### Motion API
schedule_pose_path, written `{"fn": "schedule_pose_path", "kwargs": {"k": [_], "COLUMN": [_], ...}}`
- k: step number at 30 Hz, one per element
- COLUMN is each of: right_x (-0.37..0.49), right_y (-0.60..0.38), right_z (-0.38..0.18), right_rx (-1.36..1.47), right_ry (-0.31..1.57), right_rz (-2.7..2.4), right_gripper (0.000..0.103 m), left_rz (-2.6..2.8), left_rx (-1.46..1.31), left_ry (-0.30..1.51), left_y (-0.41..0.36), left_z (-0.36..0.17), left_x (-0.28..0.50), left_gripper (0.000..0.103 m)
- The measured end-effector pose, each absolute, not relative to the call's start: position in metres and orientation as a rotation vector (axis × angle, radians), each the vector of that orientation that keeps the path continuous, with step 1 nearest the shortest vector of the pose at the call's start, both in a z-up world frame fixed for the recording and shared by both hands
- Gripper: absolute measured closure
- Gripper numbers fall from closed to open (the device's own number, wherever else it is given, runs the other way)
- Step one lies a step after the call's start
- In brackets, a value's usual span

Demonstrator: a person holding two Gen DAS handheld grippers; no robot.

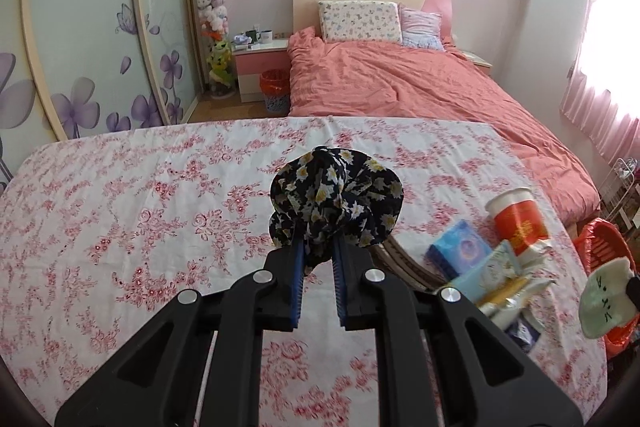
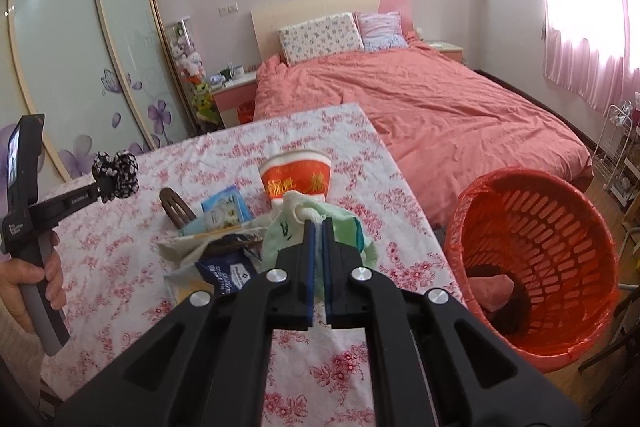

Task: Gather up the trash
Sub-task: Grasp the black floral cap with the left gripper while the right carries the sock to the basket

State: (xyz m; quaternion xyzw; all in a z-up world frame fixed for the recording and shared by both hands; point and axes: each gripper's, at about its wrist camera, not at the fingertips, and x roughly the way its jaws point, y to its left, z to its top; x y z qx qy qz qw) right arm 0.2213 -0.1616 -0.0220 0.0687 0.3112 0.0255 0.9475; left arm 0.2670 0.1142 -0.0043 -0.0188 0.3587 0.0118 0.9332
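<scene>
My left gripper (image 1: 319, 247) is shut on a dark floral scrunchie (image 1: 336, 203) and holds it above the flowered table (image 1: 120, 219); it also shows in the right wrist view (image 2: 106, 189) at the left. My right gripper (image 2: 317, 227) is shut on a pale green sock (image 2: 288, 231), lifted over a pile of trash: a red and white paper cup (image 2: 296, 179), blue packets (image 2: 226, 207) and wrappers (image 2: 224, 267). A red-lined basket (image 2: 536, 263) stands right of the table. The sock (image 1: 606, 297) also shows at the right edge of the left wrist view.
A bed with a salmon cover (image 2: 420, 107) lies beyond the table. A brown comb-like piece (image 2: 176, 207) lies by the pile. A second small bin (image 1: 274, 89) stands by the nightstand (image 1: 260, 67). A white wire rack (image 2: 620, 147) stands at the right.
</scene>
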Motion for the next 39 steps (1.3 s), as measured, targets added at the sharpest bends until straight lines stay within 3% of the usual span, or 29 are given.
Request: {"fn": "schedule_pose_path", "kwargs": {"k": [22,39], "right_x": [0.170,0.153], "right_y": [-0.223,-0.292], "right_z": [0.024,0.024], "right_rx": [0.171,0.209], "right_ry": [0.438,0.382], "right_rz": [-0.106,-0.262], "right_gripper": [0.098,0.098], "left_rz": [-0.299,-0.518], "left_rx": [-0.001,0.026], "left_ry": [0.667,0.696], "left_y": [-0.009,-0.109], "left_z": [0.033,0.019], "left_x": [0.219,0.205], "left_gripper": [0.090,0.090]}}
